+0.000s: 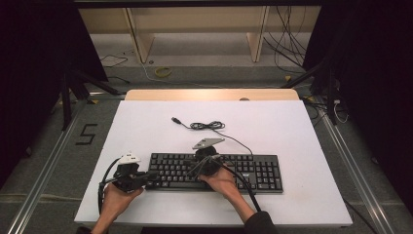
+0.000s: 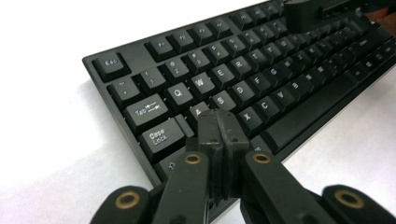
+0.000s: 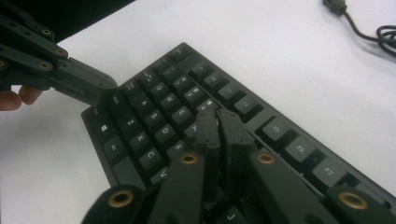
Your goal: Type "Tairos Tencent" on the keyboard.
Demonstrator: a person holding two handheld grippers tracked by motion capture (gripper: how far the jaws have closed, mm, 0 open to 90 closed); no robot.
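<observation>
Keyboard [image 1: 214, 171] work was in hand: the black board lay flat on the white desk [image 1: 146, 126], near its front edge and roughly centred, with its cable [image 1: 209, 126] coiled loosely on the desk behind it and the plug lying free, connected to nothing.

Both tools were down over the keys. The left gripper [image 2: 218, 122] had its fingers pressed together with nothing between them, the tips poised at the left end of the board just over the A key and beside Caps Lock [image 2: 161, 137]; whether they actually touched a key could not be told. The right gripper [image 3: 218, 122] likewise had its fingers closed on nothing, the tips hovering low over the upper letter rows toward the middle of the board. In the high view the left gripper [image 1: 146, 176] sat at the board's left edge and the right gripper [image 1: 197, 168] over its left-centre.

Judging from this, the step was typing, using the closed fingertips as single pokers, one per hand. The next move would call for a short, straight push down on one chosen key, keeping the tip centred so that it did not catch a neighbour, then a clean lift.
</observation>
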